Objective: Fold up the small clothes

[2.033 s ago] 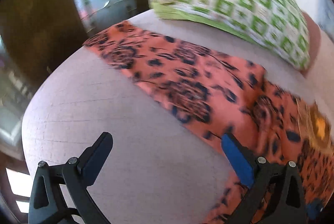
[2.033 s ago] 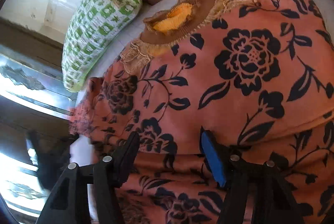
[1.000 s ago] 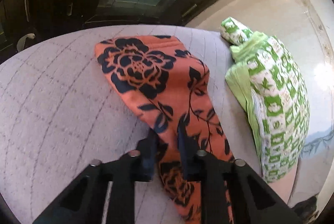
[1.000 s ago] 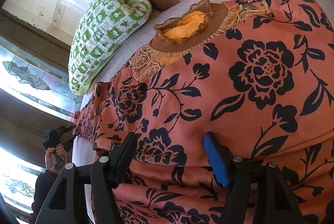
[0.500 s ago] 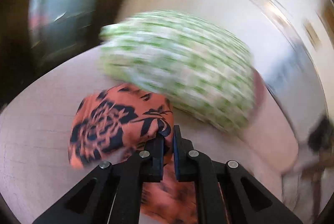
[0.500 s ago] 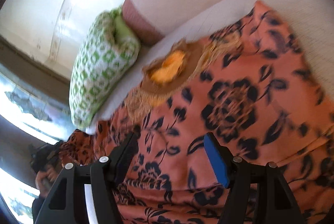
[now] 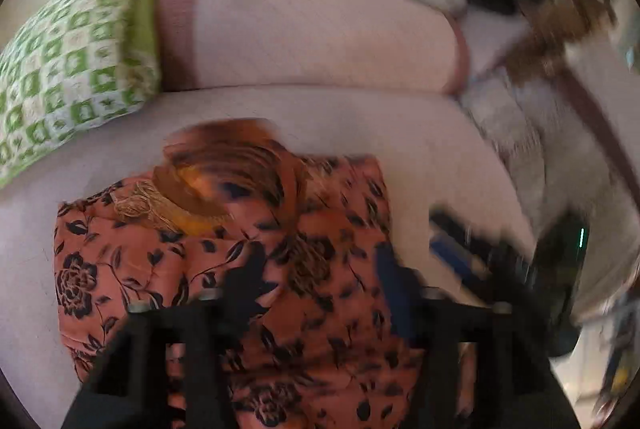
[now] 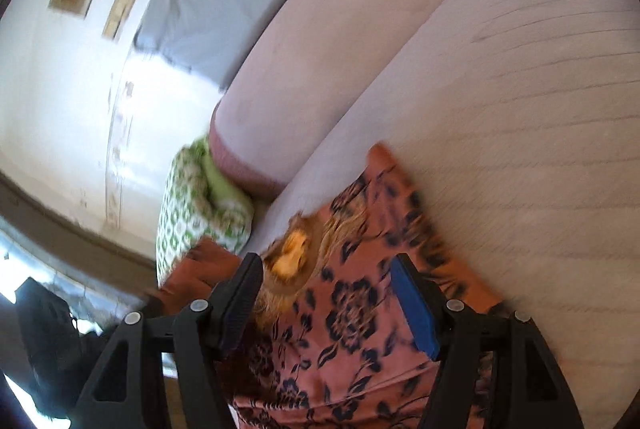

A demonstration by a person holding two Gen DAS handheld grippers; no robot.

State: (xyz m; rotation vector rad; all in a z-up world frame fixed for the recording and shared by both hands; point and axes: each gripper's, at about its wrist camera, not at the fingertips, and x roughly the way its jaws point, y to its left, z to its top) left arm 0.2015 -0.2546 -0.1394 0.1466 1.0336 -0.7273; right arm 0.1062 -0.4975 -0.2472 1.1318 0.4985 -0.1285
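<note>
Floral top [image 7: 320, 269] lies collar toward the bolster [image 7: 312, 37].

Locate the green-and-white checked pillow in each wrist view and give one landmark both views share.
Left wrist view: green checked pillow lies at the far left, above the floral garment.
Right wrist view: the pillow sits left of centre, low, at the bolster's lower end.
Shared landmark: the garment's brown collar with its orange lining.

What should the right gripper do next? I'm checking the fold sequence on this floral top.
Probably take the top's unfolded sleeve side and bring it across. The left gripper, jaws just opened, has let go of its fold, and the right gripper is open and empty.
</note>
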